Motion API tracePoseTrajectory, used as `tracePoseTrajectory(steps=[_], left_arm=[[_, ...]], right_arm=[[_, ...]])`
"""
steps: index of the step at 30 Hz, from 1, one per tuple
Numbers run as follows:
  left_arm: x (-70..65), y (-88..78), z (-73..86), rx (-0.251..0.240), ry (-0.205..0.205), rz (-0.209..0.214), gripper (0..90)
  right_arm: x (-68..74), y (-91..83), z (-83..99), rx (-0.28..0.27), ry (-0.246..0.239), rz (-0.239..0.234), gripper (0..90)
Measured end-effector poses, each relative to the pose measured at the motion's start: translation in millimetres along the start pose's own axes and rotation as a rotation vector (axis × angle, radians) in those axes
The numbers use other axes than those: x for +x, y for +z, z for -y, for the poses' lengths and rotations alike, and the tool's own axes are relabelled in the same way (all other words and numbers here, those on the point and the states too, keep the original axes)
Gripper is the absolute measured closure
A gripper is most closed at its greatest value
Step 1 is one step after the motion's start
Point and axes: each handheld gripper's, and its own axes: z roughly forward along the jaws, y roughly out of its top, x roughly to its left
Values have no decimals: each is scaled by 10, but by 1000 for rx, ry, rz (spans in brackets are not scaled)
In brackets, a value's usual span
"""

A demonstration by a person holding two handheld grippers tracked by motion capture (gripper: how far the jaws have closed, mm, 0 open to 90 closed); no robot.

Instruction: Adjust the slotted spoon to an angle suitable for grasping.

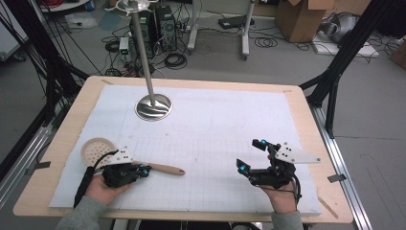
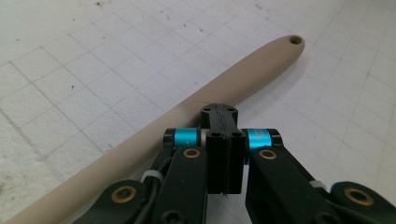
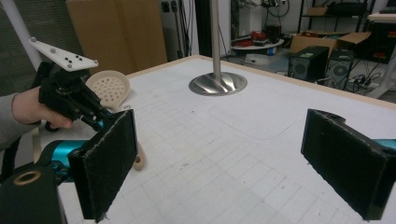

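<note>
Beige slotted spoon [image 1: 143,163], perforated round bowl

Matt beige plastic skimmer [image 1: 143,163]; polished metal stand [image 1: 153,106], mirror-glossy, at 11 o'clock; matt white paper-like gridded mat [image 1: 215,129]; pale wooden table [image 1: 306,115]; rough black jaw pads [image 3: 109,163].

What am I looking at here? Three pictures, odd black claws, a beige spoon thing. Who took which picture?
A person sits at a table holding a hand-worked gripper in each hand. One camera looks down from above; one more rides on each gripper, looking along its jaws. The left gripper has its jaws shut, lying right against the handle of a beige slotted spoon that rests on the white gridded mat; no grip shows. The right gripper has its jaws wide open, holding nothing. A metal stand is farther back.
</note>
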Motion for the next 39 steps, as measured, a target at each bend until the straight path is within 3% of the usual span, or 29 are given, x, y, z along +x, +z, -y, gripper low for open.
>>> tracePoseTrajectory(steps=[11,23,26,32,36,39], left_arm=[[68,128,-109,-9,-35,-59,899],[141,267,-228,-9,-41,-165,899],[165,287,-242,-17,-61,-191,899],[233,288,-247,-38,-114,-212,899],[245,245,-242,-56,-101,-204,899],[288,93,-264,-76,-110,-208,899]], right_arm=[[-6,-57,30,3,0,10,98],[-5,-106,75,19,6,27,98],[-3,-129,79,19,6,32,97],[0,-162,99,23,9,40,98],[3,-164,106,30,8,38,98],[1,-154,102,27,6,37,98]])
